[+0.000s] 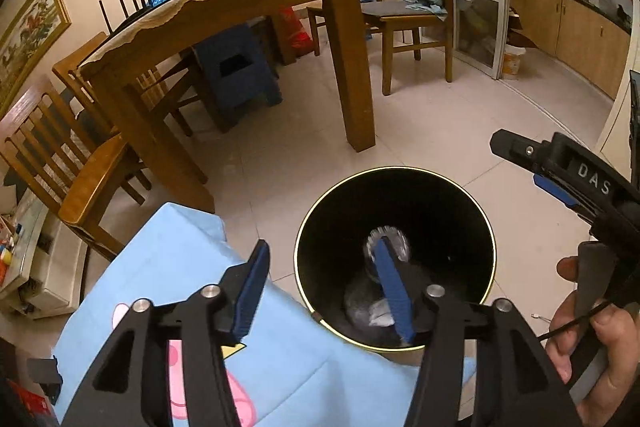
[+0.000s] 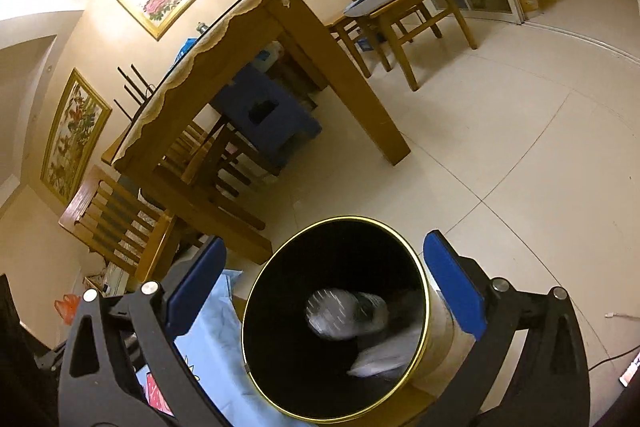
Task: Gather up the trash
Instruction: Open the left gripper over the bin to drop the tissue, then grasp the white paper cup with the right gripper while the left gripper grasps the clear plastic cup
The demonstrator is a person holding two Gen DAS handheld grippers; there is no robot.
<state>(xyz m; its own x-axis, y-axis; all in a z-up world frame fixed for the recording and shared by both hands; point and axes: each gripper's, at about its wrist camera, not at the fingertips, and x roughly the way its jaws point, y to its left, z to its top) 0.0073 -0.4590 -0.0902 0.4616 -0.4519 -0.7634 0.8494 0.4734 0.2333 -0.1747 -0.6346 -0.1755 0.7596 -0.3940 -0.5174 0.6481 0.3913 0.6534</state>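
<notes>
A black bin (image 1: 396,279) with a gold rim stands on the pale tiled floor (image 1: 460,115), and everything else sits around it. Inside it lie blurred, pale crumpled bits of trash (image 2: 348,313). Beyond the bin is a wooden dining table (image 1: 240,11) with a lace-edged cover, a blue stool (image 1: 236,71) beneath it and wooden chairs (image 1: 416,15) round it, one draped with clothes. Just beside the bin lies a light blue cartoon-print cloth (image 1: 180,287). The left gripper (image 1: 324,291) hangs over the bin's mouth, spread and empty. The right gripper (image 2: 326,291) stands wide, straddling the bin without pressing on it.
</notes>
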